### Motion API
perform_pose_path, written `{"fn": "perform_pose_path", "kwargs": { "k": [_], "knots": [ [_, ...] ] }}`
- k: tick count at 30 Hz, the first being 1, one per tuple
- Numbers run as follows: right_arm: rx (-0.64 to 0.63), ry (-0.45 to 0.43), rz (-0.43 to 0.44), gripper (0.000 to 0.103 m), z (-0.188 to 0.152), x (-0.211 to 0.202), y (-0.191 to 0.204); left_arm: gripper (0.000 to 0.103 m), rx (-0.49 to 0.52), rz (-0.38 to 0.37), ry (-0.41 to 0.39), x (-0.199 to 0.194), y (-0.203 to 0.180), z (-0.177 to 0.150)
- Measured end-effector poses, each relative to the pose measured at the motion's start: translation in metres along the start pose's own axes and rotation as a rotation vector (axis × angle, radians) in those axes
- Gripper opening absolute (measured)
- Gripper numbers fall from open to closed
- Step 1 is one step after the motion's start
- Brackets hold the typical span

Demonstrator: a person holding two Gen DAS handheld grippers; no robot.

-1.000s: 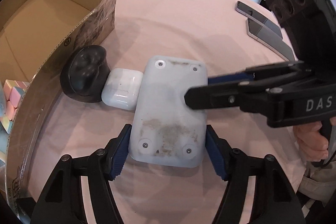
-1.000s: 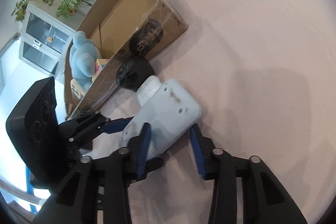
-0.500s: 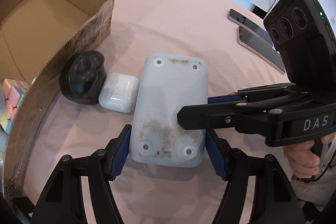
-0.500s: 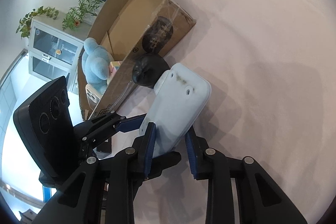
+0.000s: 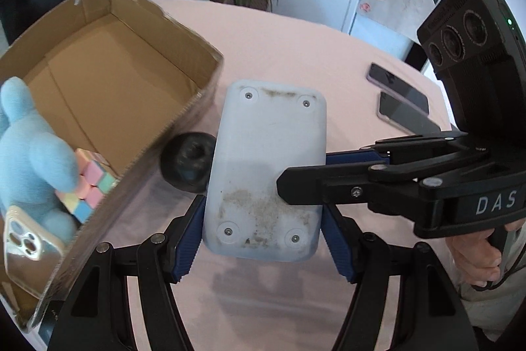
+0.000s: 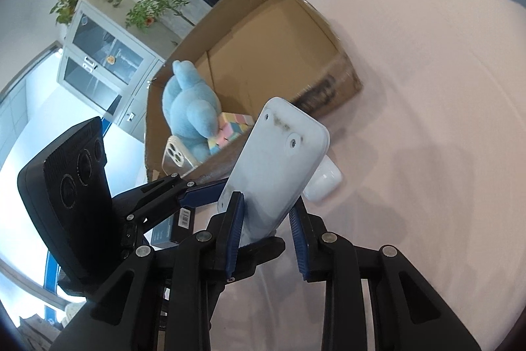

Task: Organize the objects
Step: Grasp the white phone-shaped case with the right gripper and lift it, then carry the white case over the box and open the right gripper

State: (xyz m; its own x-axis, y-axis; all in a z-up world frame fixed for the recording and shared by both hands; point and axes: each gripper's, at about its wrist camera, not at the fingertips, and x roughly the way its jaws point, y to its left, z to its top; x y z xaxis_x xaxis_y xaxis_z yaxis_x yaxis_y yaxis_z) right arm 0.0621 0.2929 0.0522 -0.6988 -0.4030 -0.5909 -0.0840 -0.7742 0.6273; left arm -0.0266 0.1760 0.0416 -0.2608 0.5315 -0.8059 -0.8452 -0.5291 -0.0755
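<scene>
Here, both hand-held grippers grasp one white plastic case above the pink counter.

The left hand-held gripper clamps its blue pads on the near long sides of the white plastic case, whose screwed, stained underside faces the camera; the right hand-held gripper, whose jaws have just been closing, pinches the case's edge from the right. The case is clear of the counter, beside the open cardboard box at left. Inside the box lie a blue plush toy, a pastel puzzle cube and a phone. A black round object and a white earbud case rest on the counter near the box; two phones lie far right.
</scene>
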Motion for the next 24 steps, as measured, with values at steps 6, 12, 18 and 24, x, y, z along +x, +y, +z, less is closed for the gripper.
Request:
{"fn": "perform_pose_path", "kwargs": {
  "k": [6,12,18,24],
  "knots": [
    [-0.066,-0.006,0.004,0.025,0.011,0.0,0.022,0.066,-0.035,0.02,-0.049,-0.015,0.015,0.004],
    [-0.106,0.0,0.002,0.025,0.022,0.006,0.035,0.066,-0.08,0.039,-0.082,-0.023,0.029,0.008],
    [-0.154,0.01,0.023,0.025,0.04,0.01,0.049,0.066,-0.129,0.1,-0.141,-0.036,0.037,0.011],
    [-0.207,0.029,0.052,0.025,0.068,0.022,0.06,0.066,-0.155,0.15,-0.139,-0.039,0.054,0.032]
  ]
}}
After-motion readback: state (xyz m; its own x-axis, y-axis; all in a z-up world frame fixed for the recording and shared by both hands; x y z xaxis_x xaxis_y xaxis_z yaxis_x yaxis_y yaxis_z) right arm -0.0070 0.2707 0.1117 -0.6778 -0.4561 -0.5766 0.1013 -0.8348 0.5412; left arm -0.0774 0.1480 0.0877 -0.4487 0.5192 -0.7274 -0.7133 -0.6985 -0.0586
